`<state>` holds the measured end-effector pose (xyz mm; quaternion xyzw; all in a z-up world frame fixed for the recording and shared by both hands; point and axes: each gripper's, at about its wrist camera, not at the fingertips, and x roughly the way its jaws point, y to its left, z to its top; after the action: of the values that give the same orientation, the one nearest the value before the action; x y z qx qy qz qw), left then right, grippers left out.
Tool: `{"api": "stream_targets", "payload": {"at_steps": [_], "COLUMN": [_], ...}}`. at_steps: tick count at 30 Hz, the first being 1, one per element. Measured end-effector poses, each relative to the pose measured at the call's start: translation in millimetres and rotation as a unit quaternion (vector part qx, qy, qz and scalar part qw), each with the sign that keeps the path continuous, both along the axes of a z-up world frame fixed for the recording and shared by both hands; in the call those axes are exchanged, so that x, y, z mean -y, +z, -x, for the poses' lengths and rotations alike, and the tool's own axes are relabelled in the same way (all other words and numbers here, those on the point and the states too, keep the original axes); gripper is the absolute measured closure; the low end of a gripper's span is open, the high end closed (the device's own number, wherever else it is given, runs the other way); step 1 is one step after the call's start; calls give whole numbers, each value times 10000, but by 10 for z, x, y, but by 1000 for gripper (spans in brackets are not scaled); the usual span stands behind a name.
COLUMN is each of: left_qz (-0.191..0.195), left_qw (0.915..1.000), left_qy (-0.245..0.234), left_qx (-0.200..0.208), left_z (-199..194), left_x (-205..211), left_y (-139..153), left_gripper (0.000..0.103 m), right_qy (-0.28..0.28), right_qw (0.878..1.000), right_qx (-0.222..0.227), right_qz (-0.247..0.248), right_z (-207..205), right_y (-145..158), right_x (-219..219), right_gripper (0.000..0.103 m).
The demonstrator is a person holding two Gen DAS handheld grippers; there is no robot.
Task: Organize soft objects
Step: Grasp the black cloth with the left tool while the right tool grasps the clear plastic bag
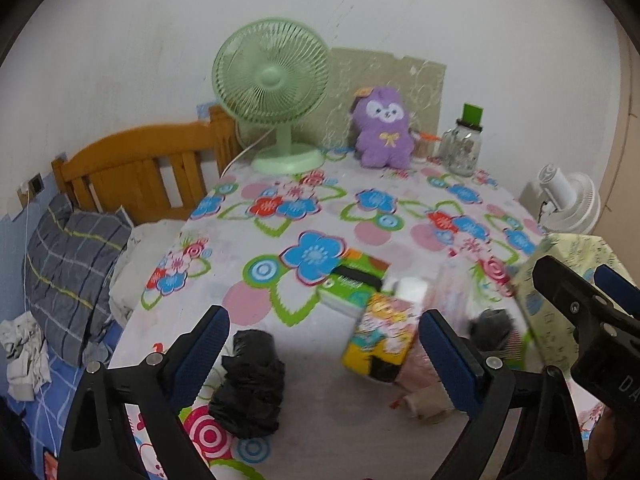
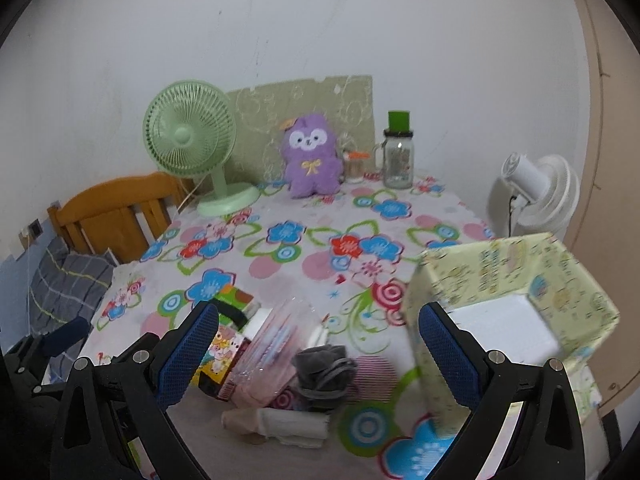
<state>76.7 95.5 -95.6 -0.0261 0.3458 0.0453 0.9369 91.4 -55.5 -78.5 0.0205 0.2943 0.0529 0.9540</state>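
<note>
Your left gripper (image 1: 324, 354) and right gripper (image 2: 318, 354) both stood spread wide, holding nothing. The grey sock bundle (image 2: 323, 372) lay centre-frame, the yellow-green box (image 2: 516, 280) at three o'clock.

Two fans: green (image 2: 188, 136), white (image 2: 540, 196). One plush (image 2: 312, 156), one jar (image 2: 398, 160), one box (image 2: 516, 292).

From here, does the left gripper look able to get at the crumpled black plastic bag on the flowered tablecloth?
Probably yes. The left gripper is open, and the crumpled black plastic bag lies just ahead, near its left finger, with nothing on top of it or between them.
</note>
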Motion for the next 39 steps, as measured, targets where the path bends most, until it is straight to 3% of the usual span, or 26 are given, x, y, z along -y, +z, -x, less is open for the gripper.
{"api": "stream_targets", "payload": {"at_steps": [13,18,24,27,31,39], "left_qz": [76,168,298,328,268,343], "left_qw": [9976,9961,9945,9935,9936,9946], "left_qy": [356,316,180,74,-47,-151], "left_qx": [-589,-810,-984,-1085,-1100,-970], "left_z": [-308,-378,-451,-495,-525,-591], "left_x": [-390,-445,-414,-383,-314,-257], "left_y": [-444,-604,-738,-786,-790,-721], "left_gripper": [14,28,53,66,73,78], "right_qy": [71,99,53,76,170,384], "right_qw": [9971,9949,9926,9917,9907,9905], "right_qx": [-721,-955,-1126,-1167,-1209,-1170], "right_qz": [217,296,460,534,593,612], "right_z": [-407,-536,-655,-691,-722,-733], "right_y": [-474,-594,-706,-733,-760,-745], "right_x": [-308,-369,-413,-447,-494,-566], "right_gripper": [14,20,27,36,48,74]}}
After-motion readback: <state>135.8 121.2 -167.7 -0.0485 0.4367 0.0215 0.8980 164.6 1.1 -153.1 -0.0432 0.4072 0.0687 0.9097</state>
